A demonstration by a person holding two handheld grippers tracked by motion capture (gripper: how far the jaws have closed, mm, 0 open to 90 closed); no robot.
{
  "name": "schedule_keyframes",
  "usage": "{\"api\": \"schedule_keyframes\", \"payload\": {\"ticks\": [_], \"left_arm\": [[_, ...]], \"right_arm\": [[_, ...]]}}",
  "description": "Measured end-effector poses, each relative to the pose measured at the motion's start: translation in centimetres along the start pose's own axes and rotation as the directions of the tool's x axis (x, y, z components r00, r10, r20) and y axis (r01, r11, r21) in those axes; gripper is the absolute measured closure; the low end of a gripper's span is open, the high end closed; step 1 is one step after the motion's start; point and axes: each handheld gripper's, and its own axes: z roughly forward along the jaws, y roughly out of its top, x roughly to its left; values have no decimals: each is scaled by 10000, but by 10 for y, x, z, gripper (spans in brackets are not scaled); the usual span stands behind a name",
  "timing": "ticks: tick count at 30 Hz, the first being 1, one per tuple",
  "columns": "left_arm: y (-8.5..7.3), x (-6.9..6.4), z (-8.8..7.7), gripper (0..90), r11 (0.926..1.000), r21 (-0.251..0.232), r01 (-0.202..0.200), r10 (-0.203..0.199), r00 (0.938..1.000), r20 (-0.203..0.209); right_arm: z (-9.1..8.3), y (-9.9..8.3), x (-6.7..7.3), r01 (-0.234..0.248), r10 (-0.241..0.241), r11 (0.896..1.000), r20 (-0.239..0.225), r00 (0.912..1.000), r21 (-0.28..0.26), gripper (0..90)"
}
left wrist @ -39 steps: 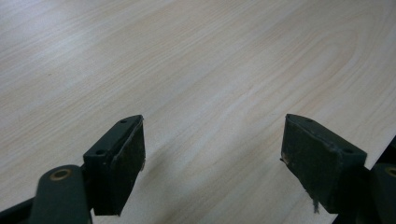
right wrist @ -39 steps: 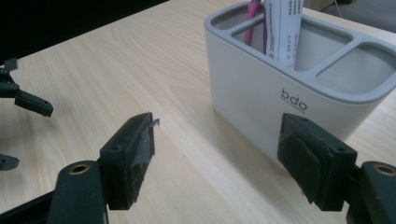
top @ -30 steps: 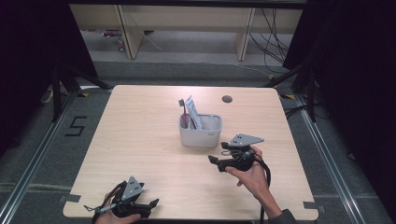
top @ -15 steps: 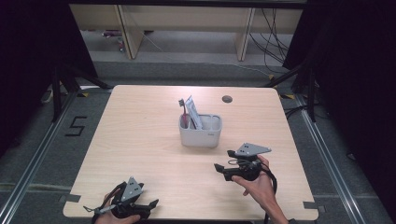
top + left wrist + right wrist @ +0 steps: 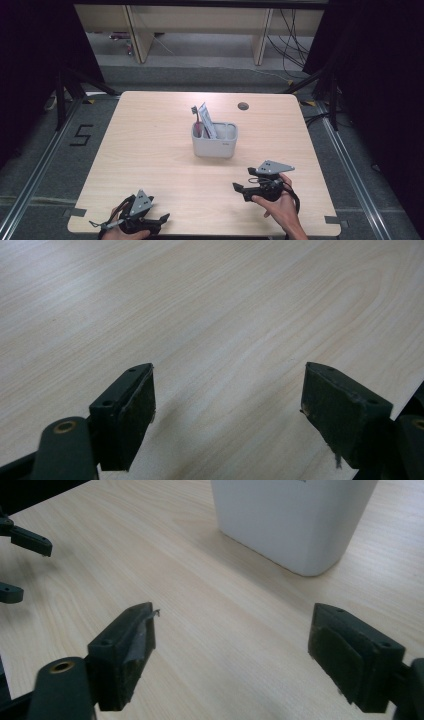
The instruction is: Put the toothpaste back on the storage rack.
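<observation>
A white two-compartment holder (image 5: 215, 142) stands near the table's middle, with a toothbrush (image 5: 195, 119) and a white tube (image 5: 206, 120) upright in its left compartment. My right gripper (image 5: 241, 191) hovers low over the wood in front of and to the right of the holder, pointing left. Its jaws have just been opening; in the right gripper view (image 5: 232, 612) they stand wide with nothing between them, and the holder (image 5: 295, 520) lies beyond. My left gripper (image 5: 161, 222) rests at the near left edge, open (image 5: 227, 375) over bare wood.
The light wooden table (image 5: 150, 150) has a round cable hole (image 5: 243, 106) at the back right. Dark floor and metal rails surround it. The left gripper's jaws (image 5: 27, 540) appear at the left edge of the right gripper view.
My right hand has drawn back from the holder toward the near edge and sunk a little, and its jaws have spread wider. The left hand has kept still.
</observation>
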Motion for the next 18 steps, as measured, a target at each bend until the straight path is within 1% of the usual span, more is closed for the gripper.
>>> {"api": "schedule_keyframes", "payload": {"ticks": [1, 2, 3, 4, 5, 6, 7, 8, 9, 10, 11, 12, 13, 14, 15, 16, 17, 18], "left_arm": [[0, 0, 0, 214, 10000, 6, -8, 8, 10000, 3], [0, 0, 0, 214, 10000, 5, -5, 5, 10000, 2], [0, 0, 0, 213, 10000, 0, -3, 3, 10000, 3], [0, 0, 0, 214, 10000, 1, -8, 8, 10000, 5], [0, 0, 0, 213, 10000, 6, -10, 10, 10000, 2], [0, 0, 0, 214, 10000, 6, -10, 10, 10000, 2], [0, 0, 0, 214, 10000, 36, -7, 7, 10000, -3], [0, 0, 0, 214, 10000, 33, -2, 2, 10000, -8], [0, 0, 0, 214, 10000, 39, -14, 14, 10000, -10], [0, 0, 0, 213, 10000, 29, 5, -5, 10000, -6], [0, 0, 0, 214, 10000, 29, 5, -5, 10000, -8], [0, 0, 0, 213, 10000, 22, 0, 0, 10000, -6], [0, 0, 0, 214, 10000, 19, -5, 5, 10000, -4], [0, 0, 0, 213, 10000, 19, -7, 7, 10000, -2], [0, 0, 0, 214, 10000, 24, -15, 15, 10000, 0], [0, 0, 0, 213, 10000, 31, -24, 24, 10000, 7], [0, 0, 0, 214, 10000, 31, -13, 13, 10000, 8], [0, 0, 0, 214, 10000, 35, -14, 14, 10000, 6]], "right_arm": [[0, -1, 2, -352, 352, 9993, -68, 9994, 92, 174], [-1, -2, 0, -60, 60, 10000, 6, 10000, 46, 170], [-2, -4, 1, -340, 340, 9994, -48, 9994, 106, 169], [-2, -5, -1, 13, -13, 10000, -30, 10000, 50, 170], [-2, -5, -1, -64, 66, 9999, -174, 9998, 109, 170], [-4, -7, -1, 95, -96, 9999, 107, 9999, 95, 169], [-4, -8, 0, 9, -10, 9999, 36, 10000, 135, 166], [-4, -9, 0, 43, -44, 9999, 84, 10000, 133, 164], [-5, -10, 0, 135, -135, 9998, 5, 9999, 137, 163], [-5, -11, 0, 220, -220, 9997, 37, 9998, 139, 162], [-5, -12, 2, -63, 63, 9998, 3, 10000, 203, 161], [-4, -13, 0, 182, -181, 9998, -102, 9998, 126, 161], [-6, -14, 2, 27, -29, 9996, 51, 10000, 288, 161], [-7, -15, 4, -194, 192, 9991, 58, 9998, 386, 161], [-6, -15, 1, 234, -234, 9994, -25, 9997, 243, 161], [-6, -16, 3, 38, -38, 9993, -23, 10000, 374, 162], [-6, -17, 2, 214, -214, 9991, 12, 9998, 362, 162], [-6, -17, 2, 266, -268, 9992, 50, 9996, 307, 162]]}}
